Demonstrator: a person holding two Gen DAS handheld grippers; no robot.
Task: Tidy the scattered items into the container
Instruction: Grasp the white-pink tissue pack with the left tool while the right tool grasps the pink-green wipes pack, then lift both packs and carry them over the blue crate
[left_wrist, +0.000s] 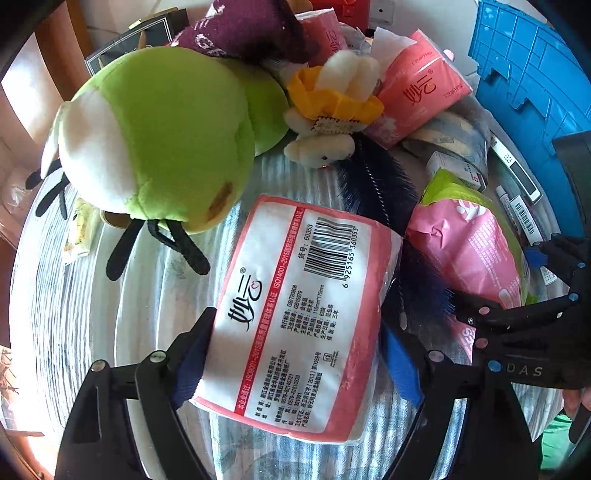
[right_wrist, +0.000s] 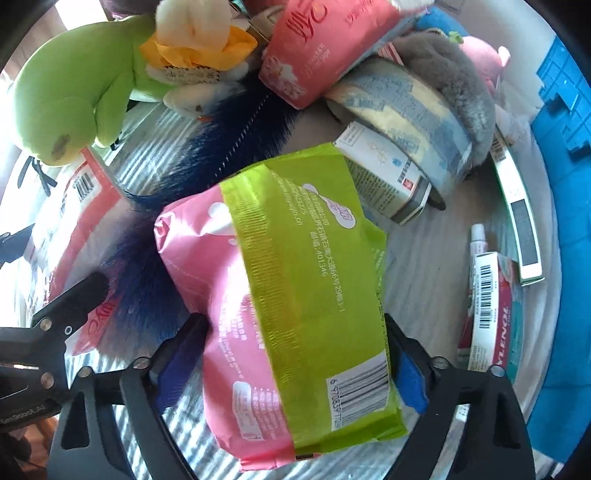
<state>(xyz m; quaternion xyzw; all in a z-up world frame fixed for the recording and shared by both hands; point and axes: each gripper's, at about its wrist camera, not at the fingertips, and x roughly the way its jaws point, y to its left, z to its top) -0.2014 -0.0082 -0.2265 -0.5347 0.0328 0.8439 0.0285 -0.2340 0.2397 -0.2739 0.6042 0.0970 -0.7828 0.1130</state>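
Observation:
A pink-and-white tissue pack (left_wrist: 306, 295) with a barcode lies on the striped cloth, and my left gripper (left_wrist: 295, 332) is shut on it, a blue pad (left_wrist: 190, 358) against each long side. My right gripper (right_wrist: 293, 325) is shut on a pink-and-green wipes pack (right_wrist: 295, 295), which is tilted above the cloth. That pack (left_wrist: 469, 251) also shows at the right of the left wrist view. The blue plastic container (left_wrist: 524, 55) stands at the far right, its rim (right_wrist: 561, 110) also in the right wrist view.
A green plush (left_wrist: 166, 136), a small white plush with a yellow collar (left_wrist: 332, 107), a dark blue feather duster (left_wrist: 373, 181), another pink tissue pack (right_wrist: 317, 48), a tape roll (right_wrist: 410, 118), small medicine boxes (right_wrist: 388, 177) and a Tylenol box (right_wrist: 491, 321) crowd the cloth.

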